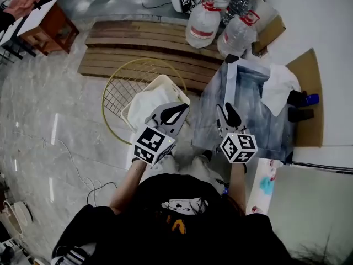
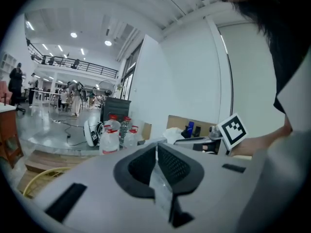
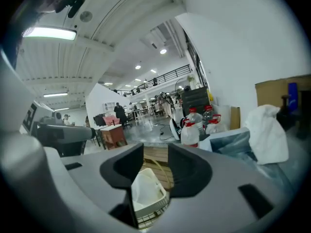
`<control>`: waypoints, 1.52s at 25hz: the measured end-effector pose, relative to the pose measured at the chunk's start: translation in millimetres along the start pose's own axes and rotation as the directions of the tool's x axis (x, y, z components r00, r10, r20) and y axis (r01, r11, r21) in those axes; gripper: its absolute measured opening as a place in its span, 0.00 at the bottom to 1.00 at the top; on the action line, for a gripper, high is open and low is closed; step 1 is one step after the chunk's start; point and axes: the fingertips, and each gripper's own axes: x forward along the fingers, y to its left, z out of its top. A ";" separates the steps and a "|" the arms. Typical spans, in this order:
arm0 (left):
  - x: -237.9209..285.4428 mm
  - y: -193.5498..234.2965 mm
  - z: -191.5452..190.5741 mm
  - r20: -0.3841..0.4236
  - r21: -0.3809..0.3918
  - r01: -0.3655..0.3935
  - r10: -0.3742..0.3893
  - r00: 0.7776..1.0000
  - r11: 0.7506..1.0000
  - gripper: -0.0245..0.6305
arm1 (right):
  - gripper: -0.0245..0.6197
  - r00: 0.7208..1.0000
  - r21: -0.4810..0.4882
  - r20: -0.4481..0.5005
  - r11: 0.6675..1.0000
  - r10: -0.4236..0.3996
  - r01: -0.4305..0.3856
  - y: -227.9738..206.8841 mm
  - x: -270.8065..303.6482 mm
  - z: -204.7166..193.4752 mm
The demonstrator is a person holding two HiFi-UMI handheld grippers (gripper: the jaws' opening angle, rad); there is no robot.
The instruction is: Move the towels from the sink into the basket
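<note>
L tool (image 1: 177, 114) is held w/ jaws pressed together, nothing between them. R tool (image 1: 229, 116) is held w/ jaws partly apart, nothing gripped; white basket (image 3: 153, 204) is seen thru its gap, below & ahead. Basket is set just beyond L tool's tip, w/ a white towel (image 1: 144, 101) laid inside. Second white towel (image 1: 278, 86) is draped at rim of sink (image 1: 248, 101), ahead-right of R tool. Water bottles (image 1: 205, 24) are stood farther ahead.

Glossy grey marble floor (image 1: 49, 120); slatted wooden platform (image 1: 138, 48) ahead of my right claw (image 1: 228, 115), white wall (image 1: 331, 15) to its right, strip light (image 3: 48, 33) overhead.
</note>
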 end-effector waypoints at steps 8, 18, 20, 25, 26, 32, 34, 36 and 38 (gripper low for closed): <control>100.7 -77.4 20.3 0.000 0.021 0.058 -0.058 0.998 0.998 0.07 | 0.29 0.991 0.020 0.069 0.994 -0.113 0.112 -131.9 -61.1 35.6; 198.9 -147.9 42.5 0.005 0.012 0.061 -0.061 0.998 0.998 0.07 | 0.39 0.990 -0.265 0.020 0.954 -0.141 0.141 -276.6 -63.3 93.0; 209.8 -153.2 45.3 0.004 0.017 0.051 -0.051 0.999 0.999 0.07 | 0.43 0.992 -0.372 -0.022 0.922 -0.127 0.110 -295.9 -54.3 105.1; 229.6 -159.1 46.4 -0.007 0.018 0.020 -0.020 1.000 1.000 0.07 | 0.52 0.975 -0.587 -0.169 0.809 -0.142 0.016 -345.7 -23.2 124.4; 232.3 -160.0 46.8 -0.008 0.018 0.016 -0.016 1.000 1.000 0.07 | 0.53 0.968 -0.614 -0.206 0.789 -0.145 -0.013 -354.1 -16.0 126.3; 241.7 -161.4 45.9 -0.021 0.017 -0.010 0.010 1.000 1.000 0.07 | 0.58 0.854 -0.653 -0.503 0.705 -0.131 -0.277 -392.5 35.4 94.2; 241.8 -160.9 45.3 -0.024 0.019 -0.017 0.018 1.000 1.000 0.07 | 0.60 0.775 -0.642 -0.612 0.670 -0.156 -0.373 -405.8 45.2 70.9; 239.8 -158.8 45.0 -0.030 0.017 -0.031 0.031 0.999 0.999 0.07 | 0.62 0.692 -0.645 -0.690 0.617 -0.214 -0.452 -420.7 48.3 50.6; 237.3 -156.0 44.5 -0.036 0.016 -0.044 0.045 0.998 0.999 0.07 | 0.63 0.621 -0.644 -0.734 0.576 -0.277 -0.504 -436.2 50.7 32.2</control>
